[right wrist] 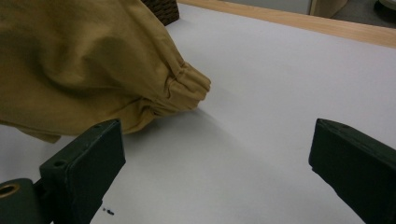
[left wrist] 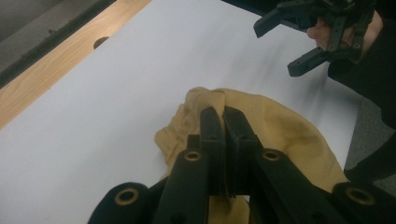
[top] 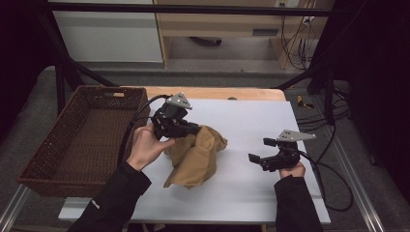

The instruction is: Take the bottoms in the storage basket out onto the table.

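A tan garment [top: 198, 157] with a gathered cuff lies bunched on the white sheet [top: 241, 188], partly lifted at its left top. My left gripper [top: 193, 129] is at that raised part, and in the left gripper view its jaws [left wrist: 224, 114] are pressed together over the tan garment [left wrist: 285, 130], pinching a fold. My right gripper [top: 258, 150] hovers to the right of the garment with its jaws wide apart and nothing between them [right wrist: 219, 158]. The garment [right wrist: 79, 60] hangs ahead of it on the left, its cuff touching the sheet. The right gripper [left wrist: 275, 49] also shows in the left gripper view.
A dark woven basket [top: 58, 145] stands at the table's left edge, close behind my left hand. A wooden table edge [top: 217, 93] runs along the back of the sheet. Cables trail off both grippers, and dark frame bars stand at the back corners.
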{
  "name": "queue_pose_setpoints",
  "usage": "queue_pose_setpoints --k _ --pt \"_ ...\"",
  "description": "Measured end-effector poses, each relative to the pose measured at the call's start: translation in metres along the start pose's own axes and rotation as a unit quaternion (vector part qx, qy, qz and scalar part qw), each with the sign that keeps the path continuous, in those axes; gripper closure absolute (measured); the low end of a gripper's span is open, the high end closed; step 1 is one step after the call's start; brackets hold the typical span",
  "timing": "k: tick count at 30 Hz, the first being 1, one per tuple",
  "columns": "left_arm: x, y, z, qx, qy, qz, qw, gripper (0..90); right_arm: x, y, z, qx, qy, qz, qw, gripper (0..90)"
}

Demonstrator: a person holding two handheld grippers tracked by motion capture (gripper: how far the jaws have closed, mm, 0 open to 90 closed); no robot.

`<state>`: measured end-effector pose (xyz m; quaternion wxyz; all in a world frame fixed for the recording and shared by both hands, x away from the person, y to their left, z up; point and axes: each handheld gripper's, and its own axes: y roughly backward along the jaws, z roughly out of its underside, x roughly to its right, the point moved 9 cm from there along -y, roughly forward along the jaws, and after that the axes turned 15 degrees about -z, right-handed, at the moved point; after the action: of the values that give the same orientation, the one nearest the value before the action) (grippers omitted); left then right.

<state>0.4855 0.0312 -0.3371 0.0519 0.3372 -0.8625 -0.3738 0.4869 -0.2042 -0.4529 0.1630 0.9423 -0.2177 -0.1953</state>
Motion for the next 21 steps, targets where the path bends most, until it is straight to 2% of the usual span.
queue_pose_setpoints --k 8,21 --pt "0.003 -0.011 0.008 -0.009 -0.002 0.006 0.9999 86.5 0.000 0.000 0.000 -0.001 -0.002 0.001 1.0000 4.2" --pt "0.008 -0.017 0.014 -0.012 -0.008 0.012 0.9998 86.4 0.000 0.000 0.000 0.000 -0.002 0.000 1.0000 4.2"
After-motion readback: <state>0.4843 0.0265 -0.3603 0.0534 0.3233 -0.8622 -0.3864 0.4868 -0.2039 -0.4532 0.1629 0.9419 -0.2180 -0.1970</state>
